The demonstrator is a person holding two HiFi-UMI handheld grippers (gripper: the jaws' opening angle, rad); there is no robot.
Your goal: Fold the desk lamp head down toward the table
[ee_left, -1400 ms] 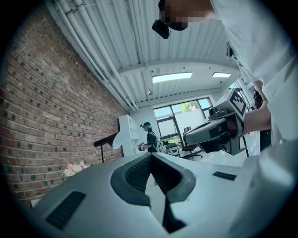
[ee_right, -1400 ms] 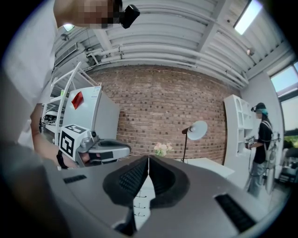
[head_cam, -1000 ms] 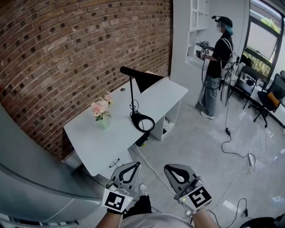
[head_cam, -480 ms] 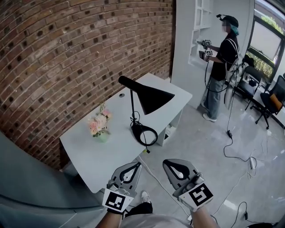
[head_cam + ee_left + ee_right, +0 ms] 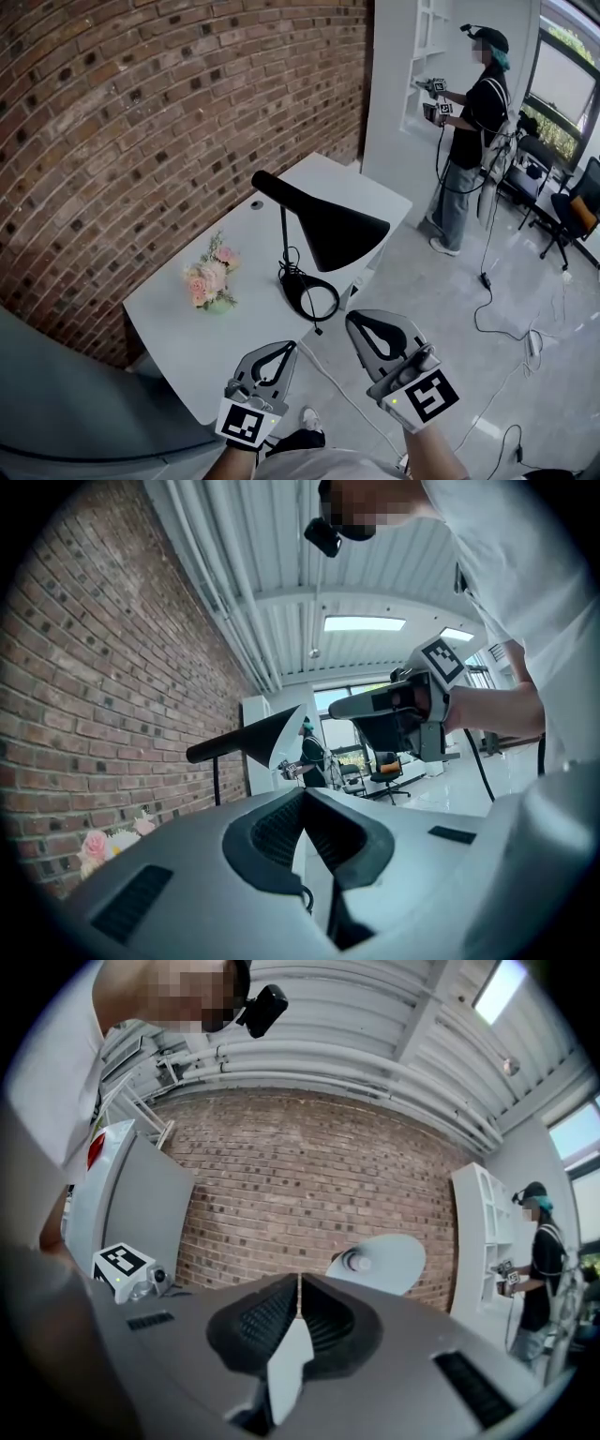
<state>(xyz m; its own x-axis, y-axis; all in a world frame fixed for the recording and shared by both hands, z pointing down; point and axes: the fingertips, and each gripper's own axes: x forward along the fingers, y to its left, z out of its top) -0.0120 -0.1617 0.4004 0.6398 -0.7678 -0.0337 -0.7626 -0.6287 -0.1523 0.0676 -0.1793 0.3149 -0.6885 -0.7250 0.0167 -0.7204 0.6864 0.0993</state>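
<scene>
The desk lamp (image 5: 323,230) stands near the front edge of the white worktop (image 5: 178,342). Its ring base (image 5: 310,293) sits flat, its thin stem is upright, and its black cone head (image 5: 345,240) is up high, reaching out past the worktop's edge. A small bunch of pink flowers (image 5: 208,281) stands just left of the base, toward the brick wall (image 5: 141,131).

The left claw (image 5: 282,345) hovers off the front edge, pinched together on nothing. The right claw (image 5: 352,318) is beside it, below the lamp head. It is also pressed together and empty, and neither claw touches the lamp. Over by the white shelving, a person (image 5: 473,122) stands holding grippers.
</scene>
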